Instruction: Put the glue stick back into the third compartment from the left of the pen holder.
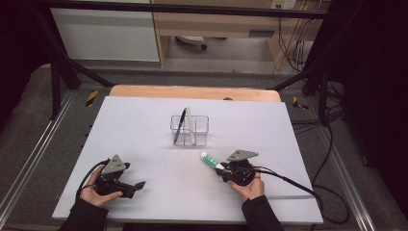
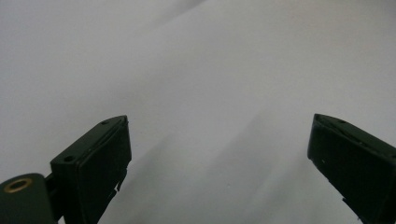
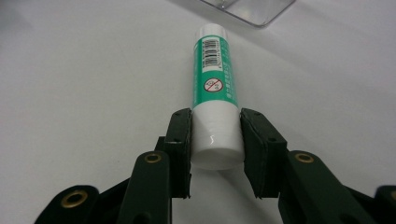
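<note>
Open white worktop (image 1: 144, 130) all across the left half, nothing in the way there. Mid-worktop stands 1 obstacle: the clear bin (image 1: 189, 130), upright pens poking above its rim. The glue stick (image 1: 210, 160) lies just in front of its right corner, a narrow gap between them. The left gripper (image 2: 219, 158) has bare surface between its spread jaws.

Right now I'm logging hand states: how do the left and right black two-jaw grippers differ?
The left gripper has its jaws spread wide with nothing between them; the right gripper is closed on the white cap end of a green-and-white glue stick. In the high view, the left one points right across the table, the right one toward the clear plastic organiser. Both sit low over the white table.
</note>
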`<state>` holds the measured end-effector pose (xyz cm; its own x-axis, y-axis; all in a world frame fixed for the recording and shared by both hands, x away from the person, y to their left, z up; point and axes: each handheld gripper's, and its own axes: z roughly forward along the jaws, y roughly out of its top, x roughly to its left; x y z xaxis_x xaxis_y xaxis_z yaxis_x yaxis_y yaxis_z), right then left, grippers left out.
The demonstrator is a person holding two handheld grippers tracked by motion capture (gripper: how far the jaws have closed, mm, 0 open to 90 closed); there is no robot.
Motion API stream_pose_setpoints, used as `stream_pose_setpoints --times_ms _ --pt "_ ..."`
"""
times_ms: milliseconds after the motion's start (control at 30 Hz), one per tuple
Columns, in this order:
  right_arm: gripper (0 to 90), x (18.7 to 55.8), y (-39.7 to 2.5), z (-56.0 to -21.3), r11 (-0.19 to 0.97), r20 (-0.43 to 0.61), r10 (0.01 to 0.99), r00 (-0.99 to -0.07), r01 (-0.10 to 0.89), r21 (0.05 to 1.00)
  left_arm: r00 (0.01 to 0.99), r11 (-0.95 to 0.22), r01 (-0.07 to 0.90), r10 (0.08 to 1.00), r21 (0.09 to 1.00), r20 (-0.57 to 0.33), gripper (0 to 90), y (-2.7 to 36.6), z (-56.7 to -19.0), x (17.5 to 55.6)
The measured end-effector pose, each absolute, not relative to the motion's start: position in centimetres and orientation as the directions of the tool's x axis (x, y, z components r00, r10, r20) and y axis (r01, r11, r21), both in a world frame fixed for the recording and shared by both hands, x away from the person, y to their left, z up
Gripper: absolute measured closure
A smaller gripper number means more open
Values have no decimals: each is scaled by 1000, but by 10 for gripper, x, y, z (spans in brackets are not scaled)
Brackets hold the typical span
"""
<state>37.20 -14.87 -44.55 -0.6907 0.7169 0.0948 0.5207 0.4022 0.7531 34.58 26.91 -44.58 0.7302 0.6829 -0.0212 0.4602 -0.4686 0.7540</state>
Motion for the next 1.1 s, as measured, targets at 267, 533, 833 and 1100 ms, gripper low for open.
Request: stream_pose_setpoints --times_ms 267,533,833,1100 --pt "658 372 -152 -438 405 107 709 -697 527 747 736 -474 453 677 755 -16 59 267 -445 345" --pt "658 372 -157 -428 405 119 688 -716 515 756 752 -496 441 659 748 -6 57 259 -446 345" --pt "657 372 -161 -415 419 134 645 -752 495 761 778 -531 414 628 739 15 46 241 -442 345" --pt "657 370 -155 -402 461 119 593 -796 457 761 817 -584 364 575 725 53 46 217 -438 346"
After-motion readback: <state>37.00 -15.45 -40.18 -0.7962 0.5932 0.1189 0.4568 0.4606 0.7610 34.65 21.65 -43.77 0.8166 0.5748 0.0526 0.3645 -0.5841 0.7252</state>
